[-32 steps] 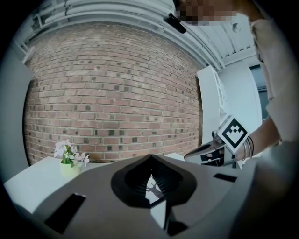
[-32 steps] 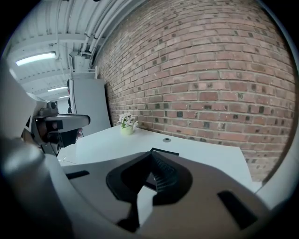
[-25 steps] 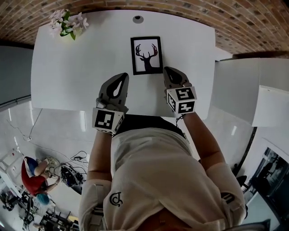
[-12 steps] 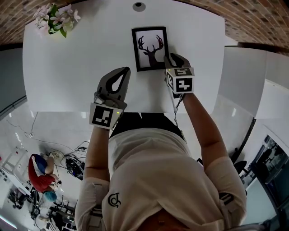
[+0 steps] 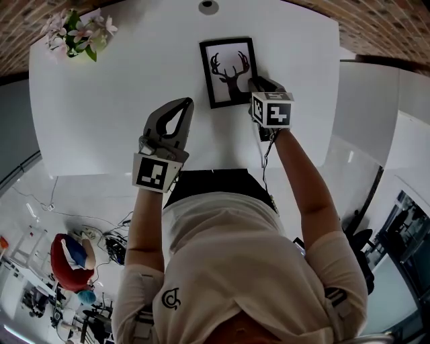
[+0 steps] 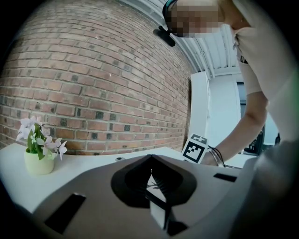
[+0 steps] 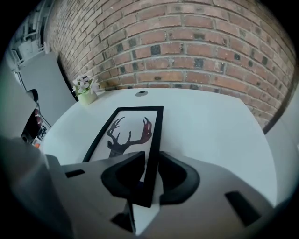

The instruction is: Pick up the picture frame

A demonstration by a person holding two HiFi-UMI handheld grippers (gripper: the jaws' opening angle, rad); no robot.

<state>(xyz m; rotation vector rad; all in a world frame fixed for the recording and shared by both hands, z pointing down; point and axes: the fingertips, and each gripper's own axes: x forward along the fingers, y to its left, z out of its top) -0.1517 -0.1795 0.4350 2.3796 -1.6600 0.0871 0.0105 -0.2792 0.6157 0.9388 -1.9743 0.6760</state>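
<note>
The black picture frame (image 5: pixel 230 70) with a deer silhouette lies flat on the white table (image 5: pixel 121 87), towards its far side. My right gripper (image 5: pixel 259 84) points steeply down at the frame's near right corner. In the right gripper view its jaws (image 7: pixel 150 158) straddle the frame's right rail (image 7: pixel 154 140), which runs between them, with a sliver of table showing beside it. My left gripper (image 5: pixel 184 105) hovers near-level over the table, left of the frame, shut and empty. Through its closed jaws (image 6: pixel 150 159) I glimpse a bit of the frame.
A small pot of pale flowers (image 5: pixel 75 32) stands at the far left corner of the table. A round cable hole (image 5: pixel 208 7) sits at the far edge. A brick wall (image 7: pixel 196 42) rises behind the table. White cabinets (image 5: pixel 376 114) stand to the right.
My right gripper has dropped and tipped downward, going from beside the frame's near right corner to over its right rail. My left gripper has eased forward and down a little, still shut.
</note>
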